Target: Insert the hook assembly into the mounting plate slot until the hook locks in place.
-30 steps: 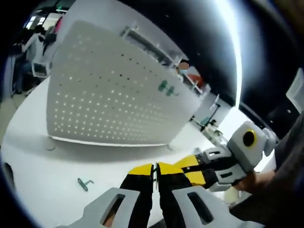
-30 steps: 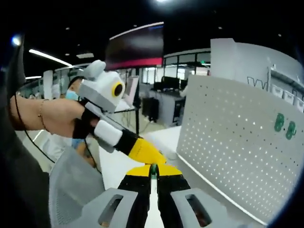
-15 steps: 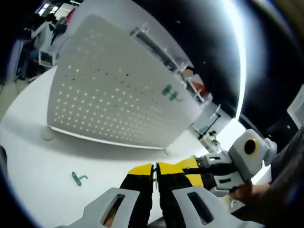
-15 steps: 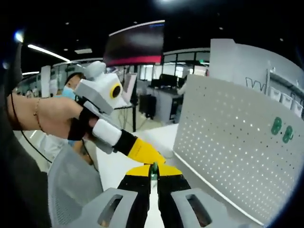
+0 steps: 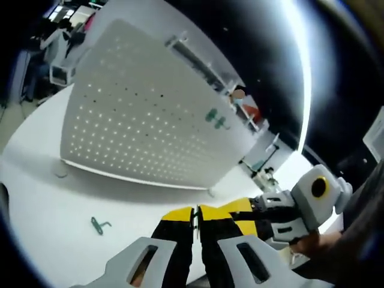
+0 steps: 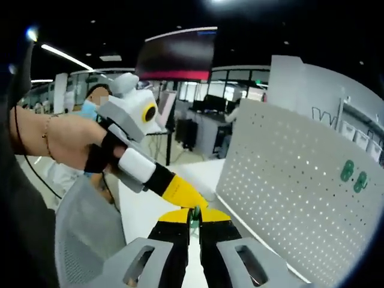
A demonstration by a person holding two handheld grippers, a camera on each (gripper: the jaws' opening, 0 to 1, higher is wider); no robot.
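Both tongs read closed, my right gripper point(image 6: 193, 217) nipping a small green wire hook point(image 6: 193, 212) that I judge light, stiff and slippery, best held by its shank, my left gripper point(image 5: 195, 217) on something unclear, near the white perforated mounting plate point(image 6: 288, 198).

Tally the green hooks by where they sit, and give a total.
Green hooks on the pegboard: 2
Green hook lying on the table: 1
Green hook held in the right gripper jaws: 1
Total: 4
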